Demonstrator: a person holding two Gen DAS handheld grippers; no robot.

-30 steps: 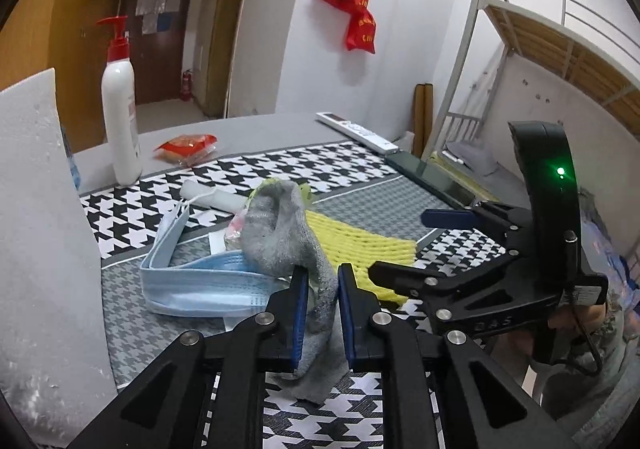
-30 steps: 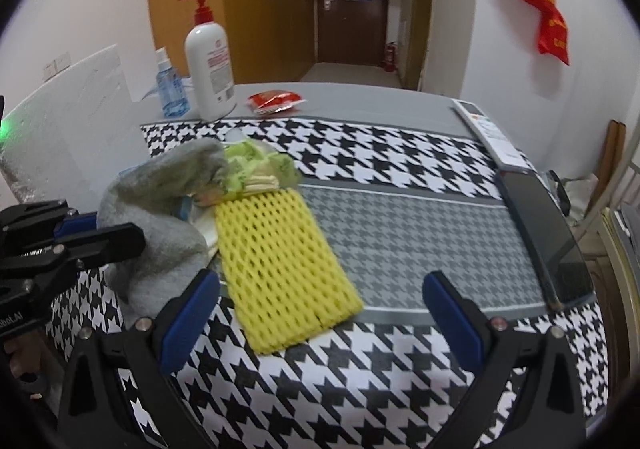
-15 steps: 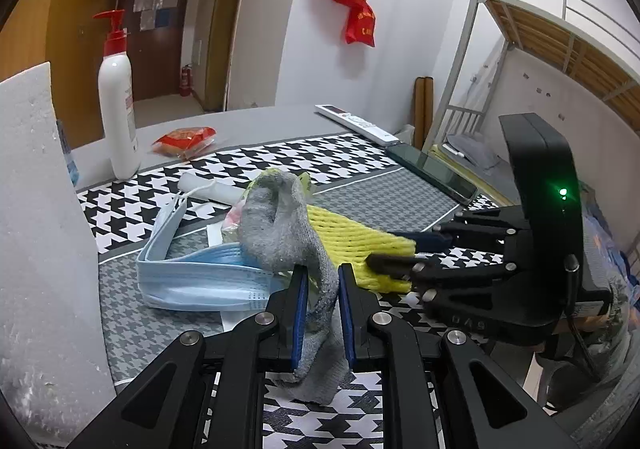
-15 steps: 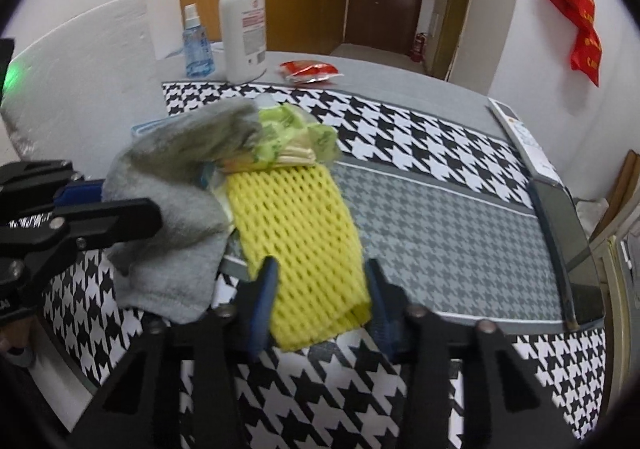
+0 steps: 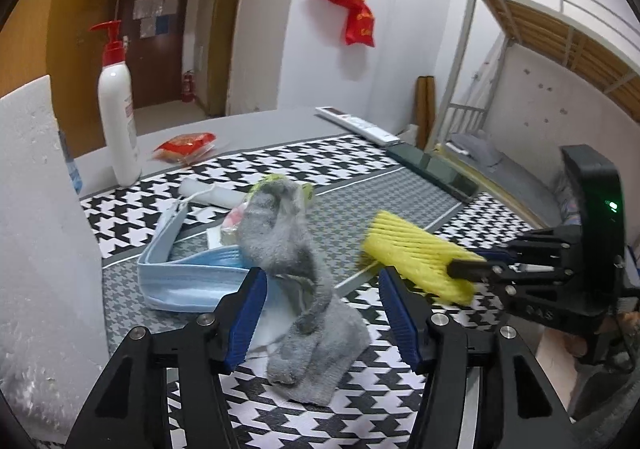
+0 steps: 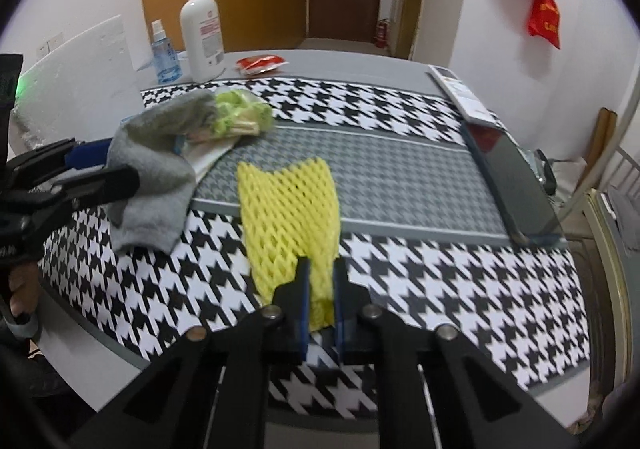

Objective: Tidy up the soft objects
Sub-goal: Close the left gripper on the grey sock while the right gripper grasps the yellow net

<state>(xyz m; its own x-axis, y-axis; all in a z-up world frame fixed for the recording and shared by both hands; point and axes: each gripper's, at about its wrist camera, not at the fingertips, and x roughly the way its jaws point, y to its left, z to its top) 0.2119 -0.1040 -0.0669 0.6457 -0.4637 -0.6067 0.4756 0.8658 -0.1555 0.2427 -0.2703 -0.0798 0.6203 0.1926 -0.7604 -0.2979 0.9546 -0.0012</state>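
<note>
A grey sock (image 5: 296, 273) lies crumpled on the houndstooth mat, draped over a blue face mask (image 5: 188, 277); it also shows in the right wrist view (image 6: 156, 173). My left gripper (image 5: 322, 313) is open with the sock between its fingers, not gripped. My right gripper (image 6: 320, 289) is shut on the near end of a yellow foam net (image 6: 288, 205), which also shows in the left wrist view (image 5: 420, 253), lifted off the mat. A green packet (image 6: 240, 115) lies behind the sock.
A white pump bottle (image 5: 118, 113) and a red snack packet (image 5: 186, 143) stand at the back of the table. A white foam block (image 5: 36, 229) stands at the left. A remote (image 6: 460, 95) and a dark phone (image 6: 508, 177) lie at the right.
My left gripper opened and let go of the grey sock. My right gripper closed on the yellow foam net and pulled it away from the pile toward the table's near right.
</note>
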